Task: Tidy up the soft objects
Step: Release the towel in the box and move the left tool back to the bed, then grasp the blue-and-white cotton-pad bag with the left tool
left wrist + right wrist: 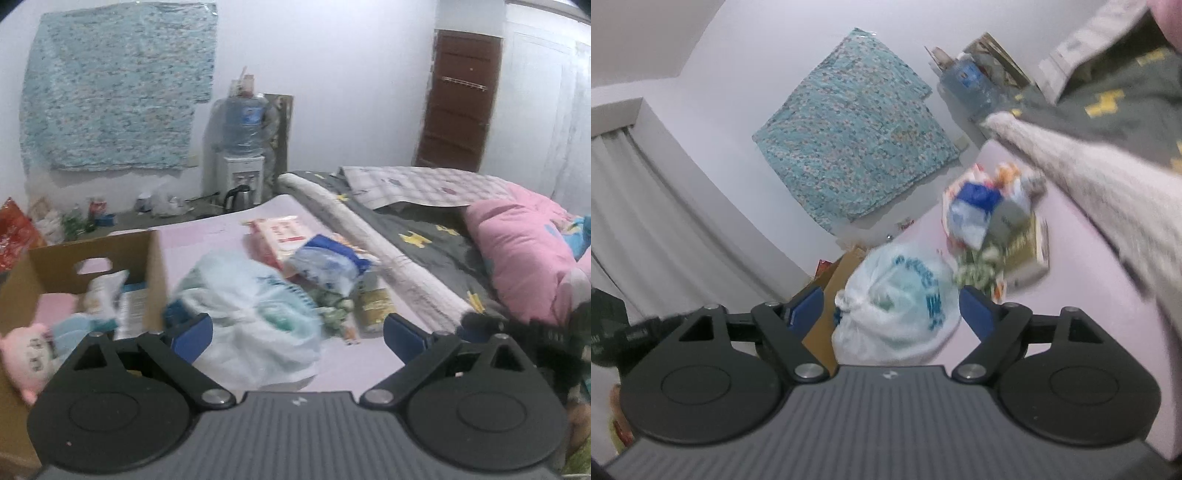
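One cardboard box, one white bag, one pink plush.

Lived-in home bedroom: bed with pink quilt, water dispenser (kettle beside it), brown door, curtain at one wall.

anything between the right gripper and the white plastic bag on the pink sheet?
Nothing visible. In the right wrist view the right gripper is open, with the knotted white plastic bag with blue print directly ahead between its blue fingers. The brown cardboard box sits to the bag's left, off the approach line.
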The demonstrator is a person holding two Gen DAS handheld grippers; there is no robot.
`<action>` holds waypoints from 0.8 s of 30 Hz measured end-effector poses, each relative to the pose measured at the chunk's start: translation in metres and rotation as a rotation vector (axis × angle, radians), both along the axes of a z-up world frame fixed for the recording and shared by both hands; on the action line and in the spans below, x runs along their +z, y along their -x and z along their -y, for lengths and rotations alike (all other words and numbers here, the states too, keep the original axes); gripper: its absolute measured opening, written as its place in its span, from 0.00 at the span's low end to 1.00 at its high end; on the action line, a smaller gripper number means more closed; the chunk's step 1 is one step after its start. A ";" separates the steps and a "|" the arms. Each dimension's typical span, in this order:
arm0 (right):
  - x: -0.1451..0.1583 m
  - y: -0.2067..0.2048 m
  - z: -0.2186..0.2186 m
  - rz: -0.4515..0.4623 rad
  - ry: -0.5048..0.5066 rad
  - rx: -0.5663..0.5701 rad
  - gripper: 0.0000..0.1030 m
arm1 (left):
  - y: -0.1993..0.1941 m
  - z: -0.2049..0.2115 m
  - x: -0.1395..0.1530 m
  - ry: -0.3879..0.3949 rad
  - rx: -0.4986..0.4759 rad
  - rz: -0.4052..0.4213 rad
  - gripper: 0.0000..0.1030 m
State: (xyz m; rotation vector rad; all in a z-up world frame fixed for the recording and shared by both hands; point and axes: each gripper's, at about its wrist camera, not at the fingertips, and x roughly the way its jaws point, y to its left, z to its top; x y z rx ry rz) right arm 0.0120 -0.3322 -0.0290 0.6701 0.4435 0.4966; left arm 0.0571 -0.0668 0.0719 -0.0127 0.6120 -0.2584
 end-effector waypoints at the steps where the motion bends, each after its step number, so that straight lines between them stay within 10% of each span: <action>1: 0.006 -0.006 0.002 0.007 0.009 0.000 0.79 | -0.008 0.007 -0.003 0.009 -0.002 -0.006 0.97; 11: 0.016 -0.061 0.008 -0.044 0.082 -0.056 0.79 | -0.170 0.045 -0.010 0.244 0.000 -0.337 0.97; 24: -0.014 -0.113 0.024 -0.123 0.083 -0.128 0.79 | -0.331 0.090 -0.111 0.248 0.219 -0.711 0.96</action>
